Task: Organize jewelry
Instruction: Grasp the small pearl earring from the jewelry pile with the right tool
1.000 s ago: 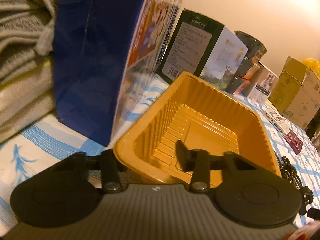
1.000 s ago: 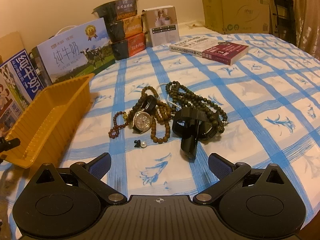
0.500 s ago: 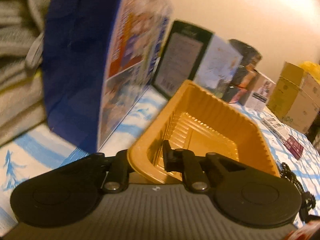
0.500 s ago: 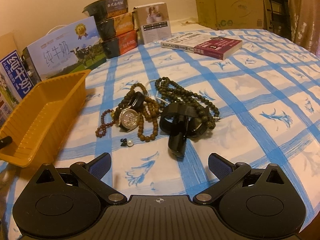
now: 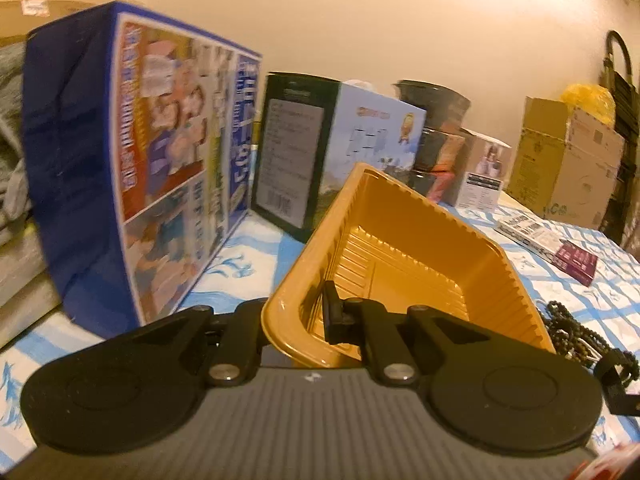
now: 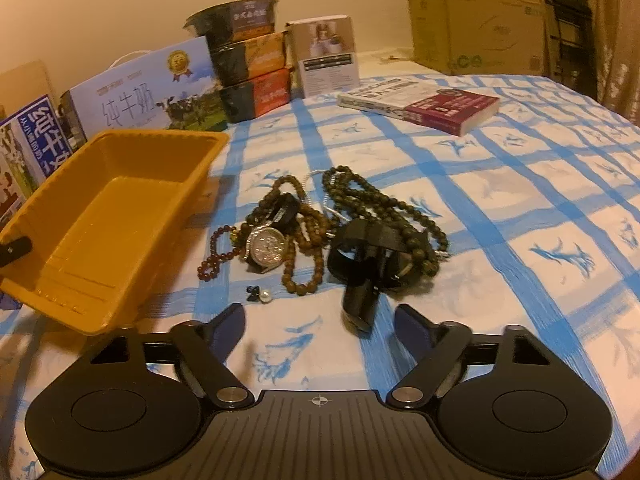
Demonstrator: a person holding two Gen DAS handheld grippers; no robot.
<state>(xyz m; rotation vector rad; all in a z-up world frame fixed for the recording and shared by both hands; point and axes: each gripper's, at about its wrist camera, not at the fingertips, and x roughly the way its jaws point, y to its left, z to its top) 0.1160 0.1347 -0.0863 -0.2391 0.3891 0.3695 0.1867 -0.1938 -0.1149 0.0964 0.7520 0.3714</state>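
**Tray clamped at its near wall, jewelry loose on the cloth**

The left gripper [image 5: 298,314] is clamped on the near wall of the orange tray [image 5: 400,216], one finger inside and one outside; the tray looks tilted, perhaps lifted off the checked cloth [image 6: 520,216]. The right gripper [image 6: 319,326] has just been narrowing its jaws, which stand apart over bare cloth with nothing between them. Just ahead of it lies the jewelry: a silver watch [image 6: 267,245], bead strands [image 6: 360,188], a black watch [image 6: 362,264] and a pearl earring [image 6: 265,295]. The tray sits to its left.

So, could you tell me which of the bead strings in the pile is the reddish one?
The small dark-red bracelet at the pile's left edge, nearest the orange tray; the other strands are brown or dark olive.
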